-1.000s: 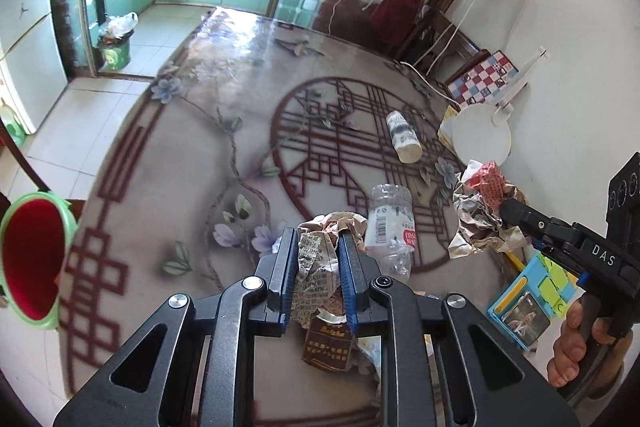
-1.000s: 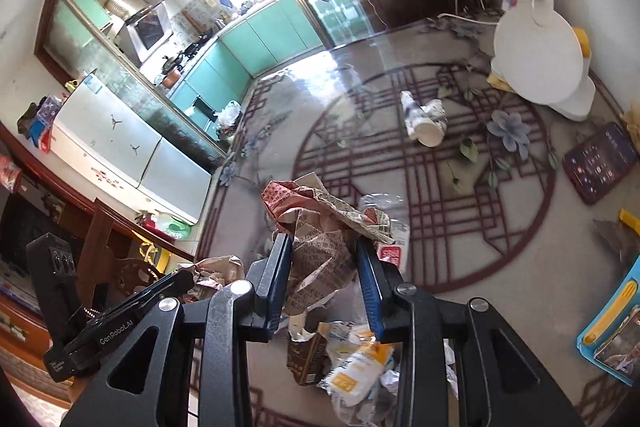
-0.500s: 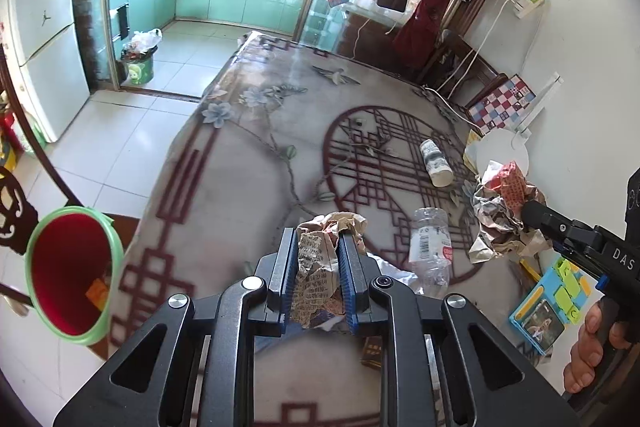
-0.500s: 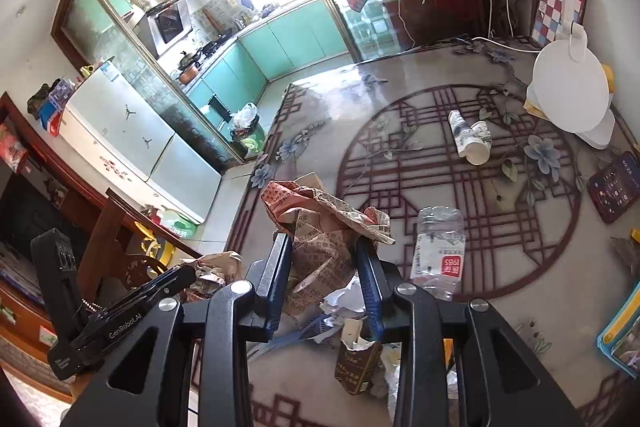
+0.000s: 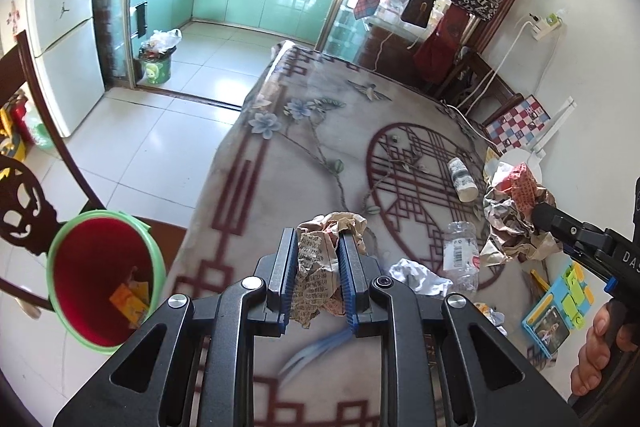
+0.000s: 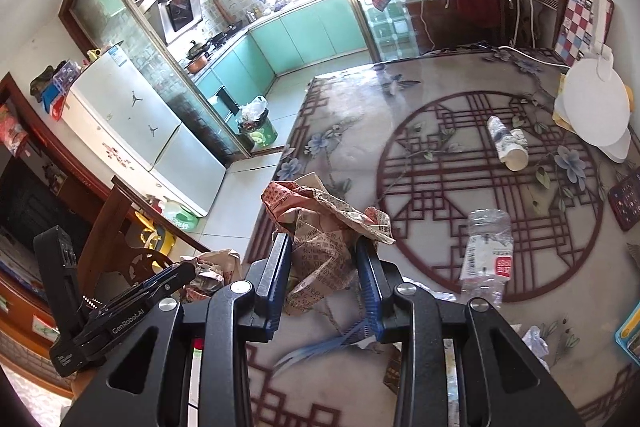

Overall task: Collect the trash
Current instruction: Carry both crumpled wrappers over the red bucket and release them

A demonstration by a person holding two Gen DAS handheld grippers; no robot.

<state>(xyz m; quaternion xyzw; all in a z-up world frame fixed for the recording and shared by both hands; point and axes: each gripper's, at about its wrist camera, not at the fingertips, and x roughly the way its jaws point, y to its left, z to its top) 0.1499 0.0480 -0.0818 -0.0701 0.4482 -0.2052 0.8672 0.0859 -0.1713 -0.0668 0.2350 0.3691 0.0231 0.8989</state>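
Note:
My left gripper (image 5: 318, 251) is shut on a crumpled wad of printed paper (image 5: 320, 267), held above the table's left edge. Down on the floor to its left stands a red bin with a green rim (image 5: 100, 267), a few wrappers at its bottom. My right gripper (image 6: 326, 247) is shut on a bigger crumpled newspaper wad (image 6: 320, 223), which the left wrist view shows at the right (image 5: 516, 211). On the patterned table lie a clear plastic bottle (image 6: 488, 251), a paper cup on its side (image 6: 508, 143) and small wrappers (image 5: 420, 275).
A white round lamp base (image 6: 596, 107) and a phone (image 6: 628, 199) sit at the table's right side, and a blue toy (image 5: 556, 311) near its front right. A dark carved chair (image 5: 24, 203) stands by the bin. A green kitchen bin (image 5: 156, 67) is far off.
Both grippers have carried their paper wads leftward across the table toward its left edge. The red bin now shows larger and closer in the left wrist view.

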